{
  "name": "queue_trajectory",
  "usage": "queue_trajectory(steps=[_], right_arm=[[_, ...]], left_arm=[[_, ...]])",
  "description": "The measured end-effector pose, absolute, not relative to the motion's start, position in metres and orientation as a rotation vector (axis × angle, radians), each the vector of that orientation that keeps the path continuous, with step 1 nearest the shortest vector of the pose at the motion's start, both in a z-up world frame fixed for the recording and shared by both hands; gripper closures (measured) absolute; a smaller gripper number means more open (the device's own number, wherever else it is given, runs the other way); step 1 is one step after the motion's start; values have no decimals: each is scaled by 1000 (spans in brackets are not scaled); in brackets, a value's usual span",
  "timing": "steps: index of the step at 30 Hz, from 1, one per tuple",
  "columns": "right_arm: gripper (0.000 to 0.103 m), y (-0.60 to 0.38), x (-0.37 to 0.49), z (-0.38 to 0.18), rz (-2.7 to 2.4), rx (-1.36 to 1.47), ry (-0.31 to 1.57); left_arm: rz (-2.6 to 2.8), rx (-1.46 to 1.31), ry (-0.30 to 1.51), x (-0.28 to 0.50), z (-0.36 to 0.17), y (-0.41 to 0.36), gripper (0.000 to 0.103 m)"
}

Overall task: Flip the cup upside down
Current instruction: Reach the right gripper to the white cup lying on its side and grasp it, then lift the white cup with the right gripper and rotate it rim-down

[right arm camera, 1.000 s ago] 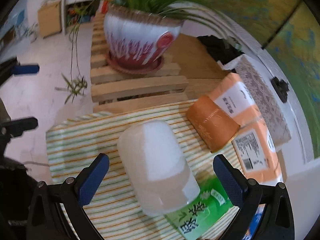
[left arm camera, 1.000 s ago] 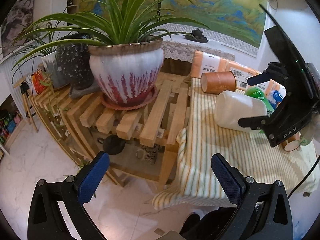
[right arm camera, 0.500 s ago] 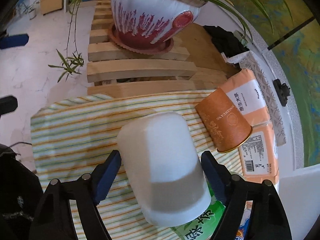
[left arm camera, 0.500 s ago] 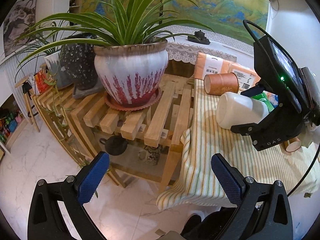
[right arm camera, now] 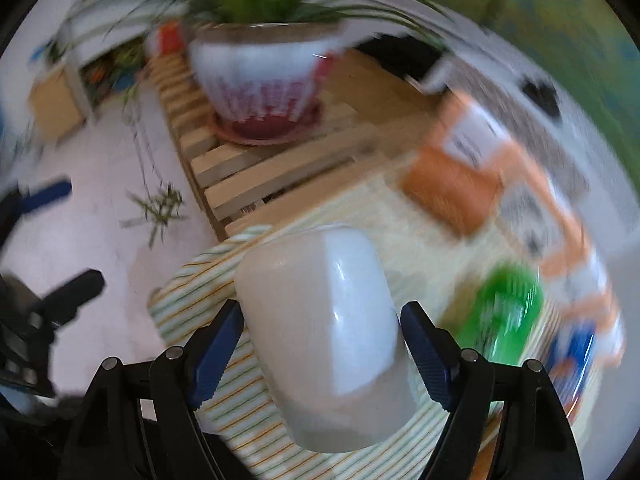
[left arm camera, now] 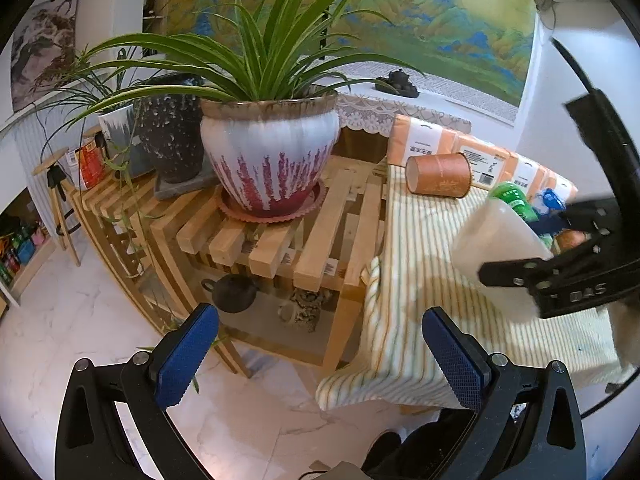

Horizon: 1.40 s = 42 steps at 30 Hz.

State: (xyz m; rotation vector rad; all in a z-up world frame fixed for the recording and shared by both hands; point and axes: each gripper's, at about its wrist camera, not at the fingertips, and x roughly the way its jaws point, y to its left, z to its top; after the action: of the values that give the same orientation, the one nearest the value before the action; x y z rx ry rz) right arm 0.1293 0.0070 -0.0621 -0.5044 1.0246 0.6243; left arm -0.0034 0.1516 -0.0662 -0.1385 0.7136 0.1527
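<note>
Right fingers [right arm camera: 218, 354] clamped on white cup [right arm camera: 324, 336]

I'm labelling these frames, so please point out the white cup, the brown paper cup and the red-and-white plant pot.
white cup [right arm camera: 320, 320]: right wrist view, middle of its side wall.
brown paper cup [left arm camera: 438, 176]: left wrist view, middle of its side, lying down.
red-and-white plant pot [left arm camera: 268, 160]: left wrist view, front of its glazed belly.

From the left wrist we look across the floor at the stand and cloth [left arm camera: 420, 280], set back. From the right wrist we sit close over the cup [right arm camera: 324, 340]. Both catch the pot [left arm camera: 268, 164].
</note>
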Motion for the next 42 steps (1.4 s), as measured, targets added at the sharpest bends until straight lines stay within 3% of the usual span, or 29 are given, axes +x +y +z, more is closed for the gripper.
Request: queue_trajectory(steps=[9,16,29,42], right_arm=[[26,-75,113,-67,448,25,1165],[26,-108,118,-74,331,223,1174],[27,-133,119,-94,244,376,1194],[26,-154,97,-65,341,333,1096]], left_arm=[[96,-118,715,-2,-66,130,0],[78,-95,716,3,-65,119,0],[27,-80,744,22,-67,105,0],[-122,-168,903,54,-68,72,0]])
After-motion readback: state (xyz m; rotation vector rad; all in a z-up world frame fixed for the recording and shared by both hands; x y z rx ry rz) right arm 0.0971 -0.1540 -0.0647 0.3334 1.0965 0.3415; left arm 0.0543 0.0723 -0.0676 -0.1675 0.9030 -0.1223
